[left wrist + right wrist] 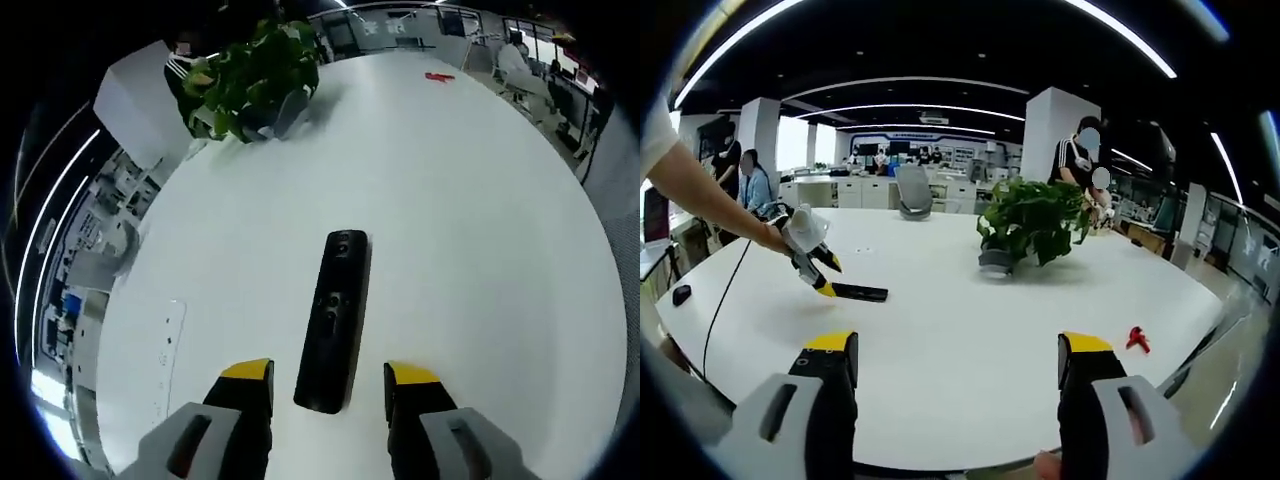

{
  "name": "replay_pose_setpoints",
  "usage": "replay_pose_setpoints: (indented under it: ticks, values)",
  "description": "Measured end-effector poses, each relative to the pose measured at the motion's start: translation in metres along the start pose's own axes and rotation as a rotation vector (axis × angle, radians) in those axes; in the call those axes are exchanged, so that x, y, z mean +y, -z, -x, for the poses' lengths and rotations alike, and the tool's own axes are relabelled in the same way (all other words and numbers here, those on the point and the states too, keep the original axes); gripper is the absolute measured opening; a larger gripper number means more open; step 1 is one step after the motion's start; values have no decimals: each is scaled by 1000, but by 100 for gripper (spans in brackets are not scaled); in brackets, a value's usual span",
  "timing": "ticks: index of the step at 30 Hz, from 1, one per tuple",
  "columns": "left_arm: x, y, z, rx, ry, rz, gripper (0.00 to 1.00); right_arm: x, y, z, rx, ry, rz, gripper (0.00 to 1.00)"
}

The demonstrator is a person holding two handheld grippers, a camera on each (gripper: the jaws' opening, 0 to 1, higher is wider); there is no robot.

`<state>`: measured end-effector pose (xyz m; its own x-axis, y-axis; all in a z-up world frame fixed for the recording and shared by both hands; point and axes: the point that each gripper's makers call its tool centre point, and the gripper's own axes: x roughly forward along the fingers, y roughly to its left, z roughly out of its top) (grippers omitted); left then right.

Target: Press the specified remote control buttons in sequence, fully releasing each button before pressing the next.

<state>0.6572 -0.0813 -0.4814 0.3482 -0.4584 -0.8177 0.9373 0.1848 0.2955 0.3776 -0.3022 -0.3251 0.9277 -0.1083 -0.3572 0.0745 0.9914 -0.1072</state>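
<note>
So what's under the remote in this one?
The remote lies flat on the bare white table, between the open left tongs. Its underside and the table directly beneath it are covered.

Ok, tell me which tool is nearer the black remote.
Left. The left tool is open, its yellow tips flanking the near end of the black remote on the white table. The right tool, also open, hangs well back across the table.

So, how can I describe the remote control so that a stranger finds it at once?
Start at the big white round table with the potted plant. The remote control lies flat just ahead of the left tongs. It is the long black bar with buttons, unlike the small red object.
</note>
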Motion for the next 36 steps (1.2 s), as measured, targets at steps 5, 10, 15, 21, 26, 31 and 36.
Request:
replay_pose_setpoints:
  ticks: [5,10,15,21,26,31,36]
  values:
    - [-5,-7,25,-73,-25,70,52,1,0,0,2,-2,10,87]
    - [-9,-14,48,-159,-70,125,60,-1,-2,2,-10,5,-1,86]
    - [-17,-17,66,-213,-83,176,67,-3,-6,4,-31,12,-18,87]
    - [-31,-25,90,-289,-108,236,76,-4,-8,6,-50,12,-33,88]
    - [-45,-33,113,-379,-135,317,84,-4,-10,7,-64,10,-37,88]
    - [-54,-44,147,-508,-164,447,89,-4,-12,8,-77,6,-45,89]
    - [-61,-48,177,-566,-194,489,92,-4,-13,8,-83,5,-51,90]
